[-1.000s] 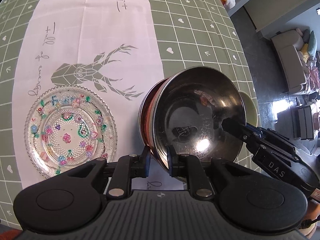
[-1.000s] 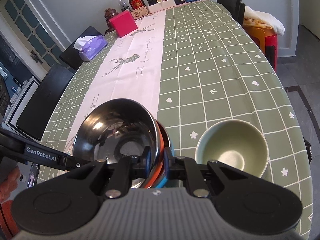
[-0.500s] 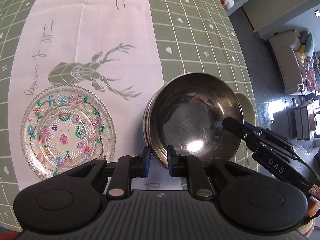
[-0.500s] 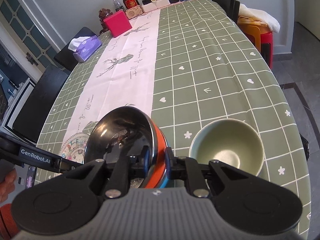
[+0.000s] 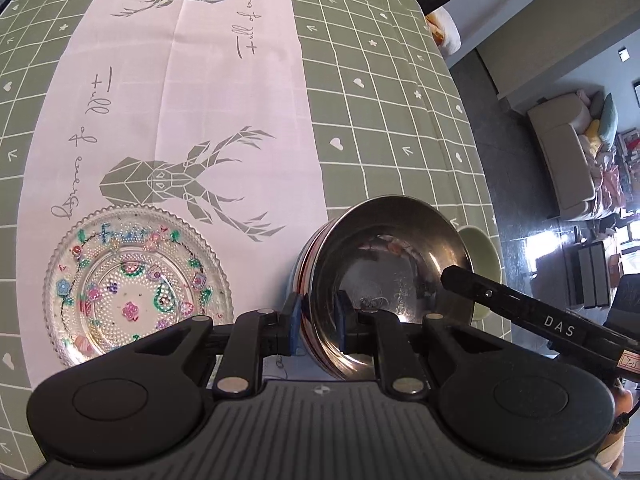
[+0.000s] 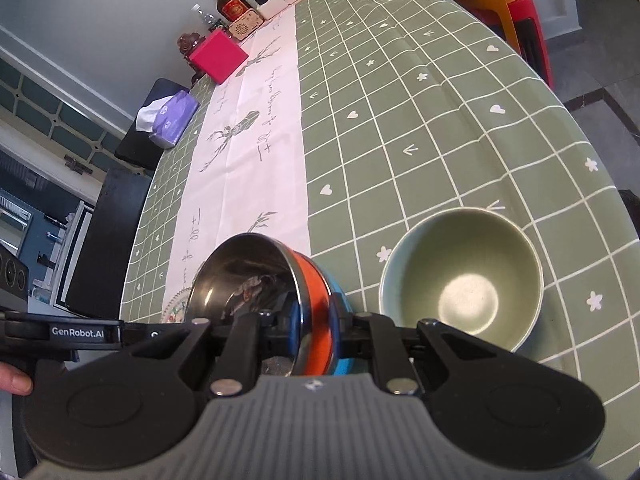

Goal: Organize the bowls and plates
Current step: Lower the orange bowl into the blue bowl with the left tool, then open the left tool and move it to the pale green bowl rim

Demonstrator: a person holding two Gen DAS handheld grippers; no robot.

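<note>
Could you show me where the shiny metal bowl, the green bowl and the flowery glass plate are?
metal bowl point(image 5: 384, 264), left wrist view, inner wall.
green bowl point(image 6: 464, 280), right wrist view, inside.
glass plate point(image 5: 132, 284), left wrist view, painted middle.

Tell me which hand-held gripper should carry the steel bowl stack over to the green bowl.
Probably the right. The right hand-held gripper pinches the steel bowl stack on the rim nearest the green bowl, which sits just beside it. The left hand-held gripper grips the rim toward the glass plate.
</note>
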